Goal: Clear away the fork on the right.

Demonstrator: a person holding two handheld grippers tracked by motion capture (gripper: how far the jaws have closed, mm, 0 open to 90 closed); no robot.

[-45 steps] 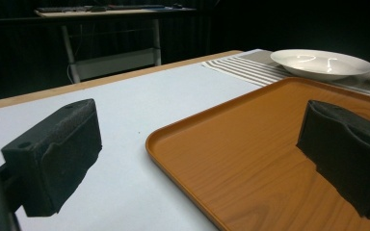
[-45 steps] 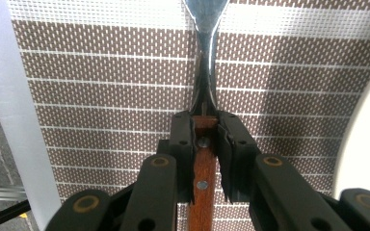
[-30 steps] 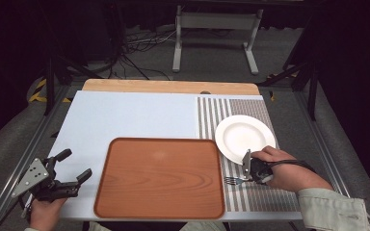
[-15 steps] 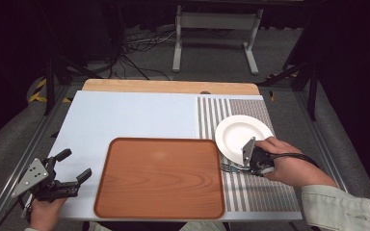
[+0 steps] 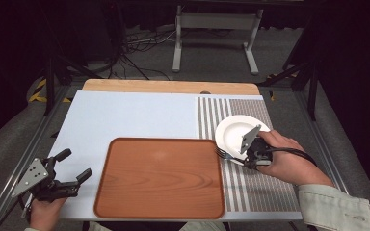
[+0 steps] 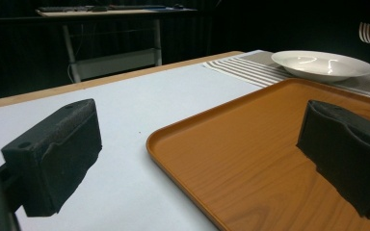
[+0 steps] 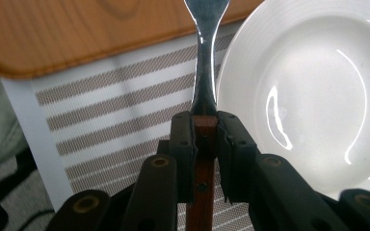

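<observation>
Desk [image 5: 125,115] lower right: right gripper [image 5: 244,156] clamped on fork [image 7: 206,62] handle, lifted beside plate [image 5: 236,132]. Tray [image 5: 161,178] bare; placing left. Left gripper [image 5: 72,166] apart, idle lower left.

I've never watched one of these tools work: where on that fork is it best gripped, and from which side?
Probably on the wooden handle, coming in from the handle end along the fork's length. The handle is flat-sided, so the pads can clamp its two faces squarely, while the metal neck is thin and glossy. The right tool grips it just so, tines pointing ahead toward the tray.
</observation>
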